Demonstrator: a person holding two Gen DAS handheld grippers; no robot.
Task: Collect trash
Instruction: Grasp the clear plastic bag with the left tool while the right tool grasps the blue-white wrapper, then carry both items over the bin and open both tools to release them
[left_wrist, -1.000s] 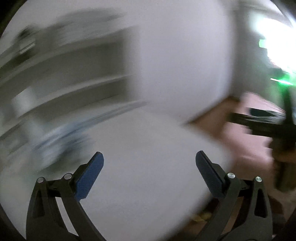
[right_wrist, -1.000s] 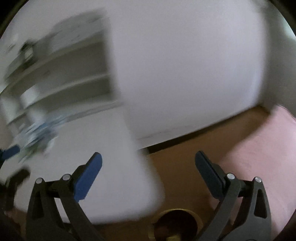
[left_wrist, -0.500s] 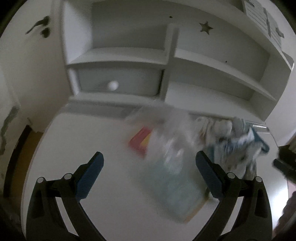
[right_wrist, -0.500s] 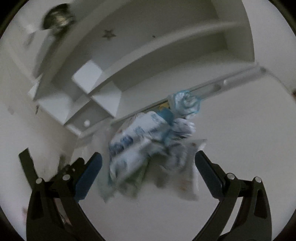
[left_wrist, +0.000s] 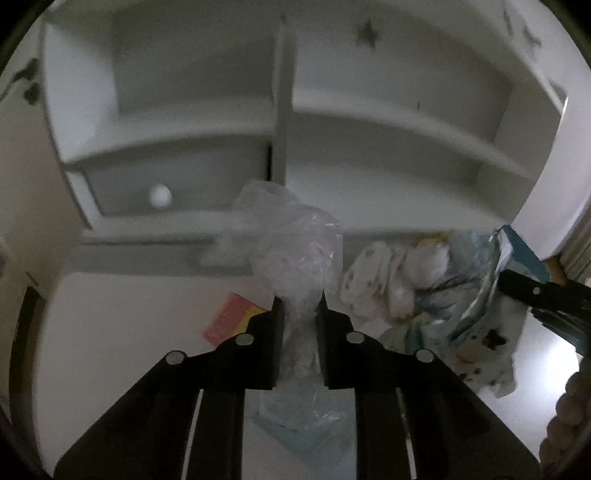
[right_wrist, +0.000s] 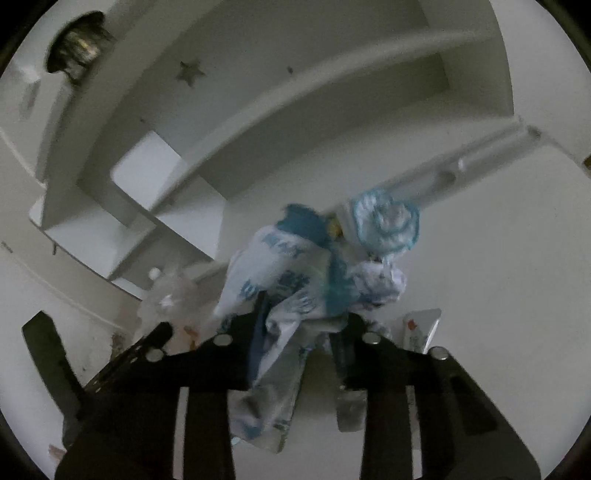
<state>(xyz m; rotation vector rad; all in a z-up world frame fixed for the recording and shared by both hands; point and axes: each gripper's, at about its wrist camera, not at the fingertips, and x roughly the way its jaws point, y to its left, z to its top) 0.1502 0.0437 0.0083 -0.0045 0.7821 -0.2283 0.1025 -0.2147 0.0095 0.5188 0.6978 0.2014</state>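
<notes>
The pickup step is in hand: both grippers are closing on trash lying on the white table (left_wrist: 110, 332) in front of the shelf unit.

The left gripper (left_wrist: 300, 314) has its fingers nearly together, pinching the clear plastic bag (left_wrist: 295, 251); the right gripper (right_wrist: 295, 332) has its fingers clamping the blue-and-white wrapper (right_wrist: 288, 280).

Next, each piece probably needs lifting clear of the table.

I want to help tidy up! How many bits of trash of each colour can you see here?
Clear bag: 1
Blue-and-white, wrapper and rolled wad: 2
Red-and-yellow packet: 1
Silver packet: 1
Total: 5 that I can tell apart
</notes>
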